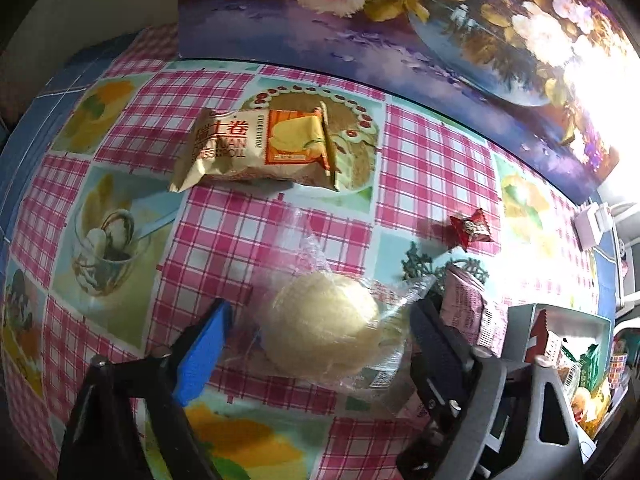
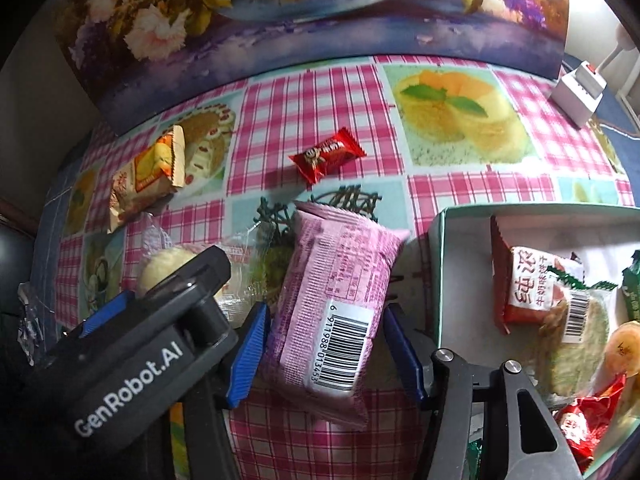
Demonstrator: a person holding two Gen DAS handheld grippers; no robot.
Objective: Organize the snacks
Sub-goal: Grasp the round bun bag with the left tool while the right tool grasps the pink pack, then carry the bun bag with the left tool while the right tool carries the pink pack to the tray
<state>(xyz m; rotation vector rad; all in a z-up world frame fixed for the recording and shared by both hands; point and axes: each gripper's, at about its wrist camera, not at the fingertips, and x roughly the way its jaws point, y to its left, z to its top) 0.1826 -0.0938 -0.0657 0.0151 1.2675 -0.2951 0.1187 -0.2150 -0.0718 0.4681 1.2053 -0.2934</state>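
A round pale pastry (image 1: pixel 324 324) in clear wrap lies on the checked tablecloth between the fingers of my left gripper (image 1: pixel 320 312). The gripper is open, and its blue pad (image 1: pixel 208 344) stands clear of the pastry. Just to the right, a pink snack packet (image 2: pixel 336 296) lies barcode up, and my right gripper (image 2: pixel 326 320) is shut on it, with blue pads (image 2: pixel 250 356) against its two long sides. The pink packet (image 1: pixel 468 308) shows in the left wrist view too. The left gripper's body (image 2: pixel 132 360) sits close beside the right one.
A teal-rimmed box (image 2: pixel 442 264) at the right holds several wrapped snacks. A beige Swiss roll packet (image 1: pixel 256 148) and a small red candy (image 2: pixel 326 158) lie farther back. A floral panel (image 1: pixel 360 40) stands behind the table. A white power strip (image 2: pixel 576 92) is at the far right.
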